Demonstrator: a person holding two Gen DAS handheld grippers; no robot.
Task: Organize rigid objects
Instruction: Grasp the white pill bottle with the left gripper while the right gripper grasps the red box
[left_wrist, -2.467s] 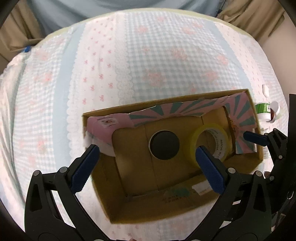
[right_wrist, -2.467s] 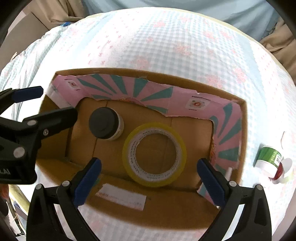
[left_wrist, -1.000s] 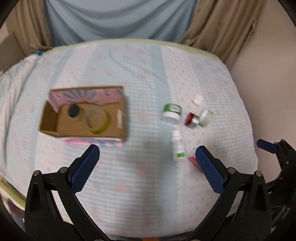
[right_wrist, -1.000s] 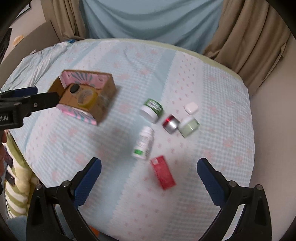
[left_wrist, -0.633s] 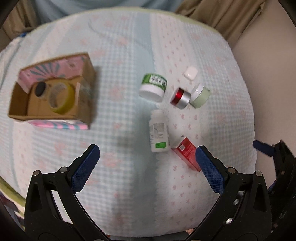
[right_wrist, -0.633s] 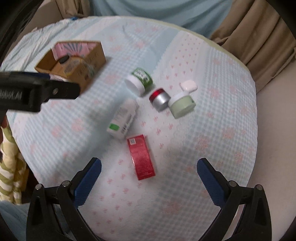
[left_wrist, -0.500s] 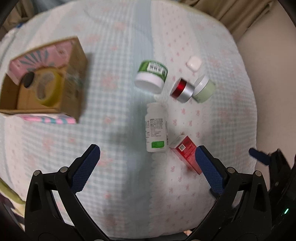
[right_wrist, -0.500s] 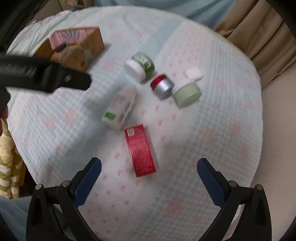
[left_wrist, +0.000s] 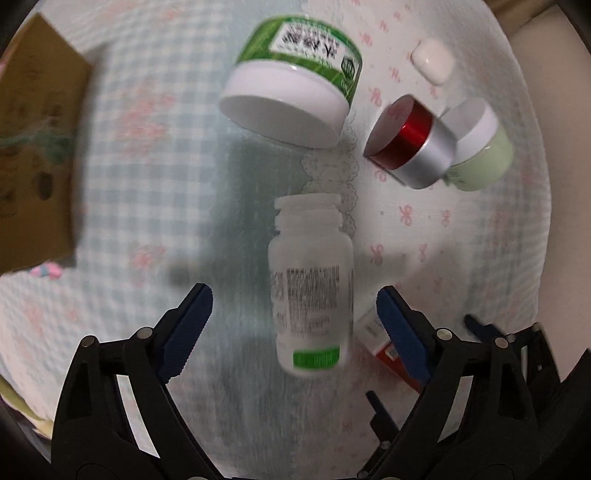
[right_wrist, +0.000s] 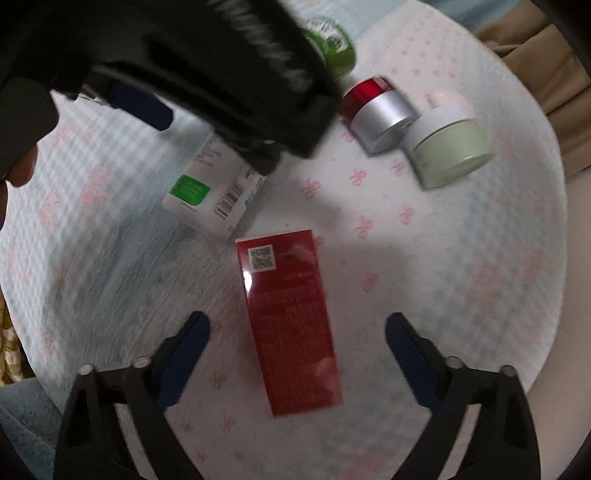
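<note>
My left gripper (left_wrist: 295, 325) is open, its jaws on either side of a white pill bottle (left_wrist: 310, 280) that lies on the cloth. My right gripper (right_wrist: 297, 347) is open, its jaws on either side of a red carton (right_wrist: 290, 325) that lies flat. In the right wrist view the left gripper's body covers part of the white bottle (right_wrist: 210, 192). A green-labelled white jar (left_wrist: 291, 77), a red-and-silver jar (left_wrist: 410, 144) and a pale green jar (left_wrist: 480, 151) lie beyond the bottle. The red carton's corner (left_wrist: 380, 339) shows beside my left gripper's right jaw.
A cardboard box (left_wrist: 37, 147) stands at the left edge of the left wrist view. A small white case (left_wrist: 432, 61) lies at the far right. The cloth-covered surface (right_wrist: 461, 277) drops off just right of the jars. Brown curtain (right_wrist: 546, 48) hangs behind.
Both grippers have come away from the cardboard box, moved right and dropped low. The left now straddles the white bottle, the right straddles the red carton. Both stay open.
</note>
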